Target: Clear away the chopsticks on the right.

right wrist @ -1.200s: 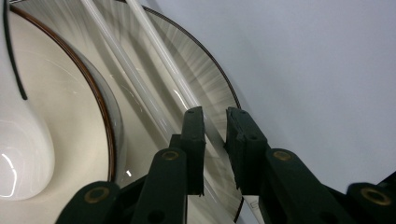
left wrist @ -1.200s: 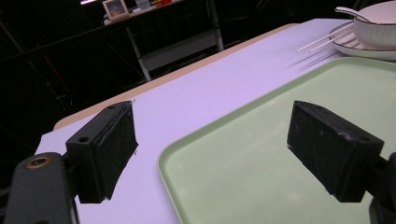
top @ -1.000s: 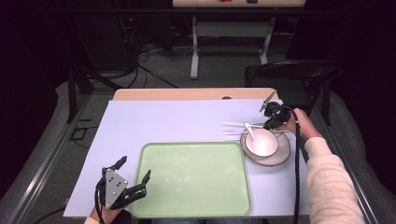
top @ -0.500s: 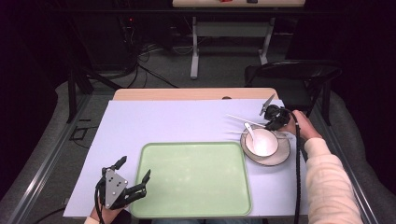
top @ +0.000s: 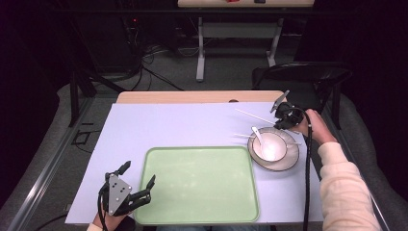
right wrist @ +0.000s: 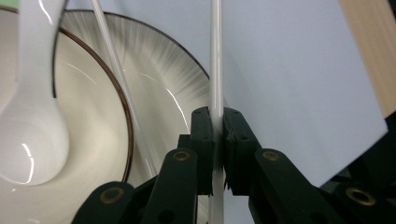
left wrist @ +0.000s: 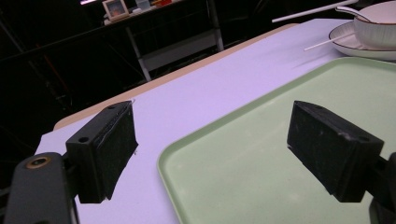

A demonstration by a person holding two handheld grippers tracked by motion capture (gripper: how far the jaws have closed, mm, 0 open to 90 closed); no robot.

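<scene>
Two chopsticks are on this worktop, both white and thin enough to be hard to follow from the high view: one chopstick [right wrist: 215, 56] is pinched between the closed jaws of the right gripper [top: 284, 117] near the far right corner, its tip reaching out over the lavender mat [top: 178, 125]; the other chopstick [right wrist: 119, 79] lies across the rim of the plate [top: 291, 159], partly hidden where the bowl [top: 270, 147] stands in front of it. One bowl sits on the one plate beside the right edge, and one white spoon [top: 258, 136] leans in the bowl, its handle cut off at the top of the right gripper view. One pale green tray [top: 202, 185] lies at the near edge, bare. The left gripper [top: 126, 195] hangs at the tray's near left corner, jaws spread wide with nothing between them, one jaw over the mat and one over the tray. The person's left hand is mostly cut off at the bottom of the picture.
</scene>
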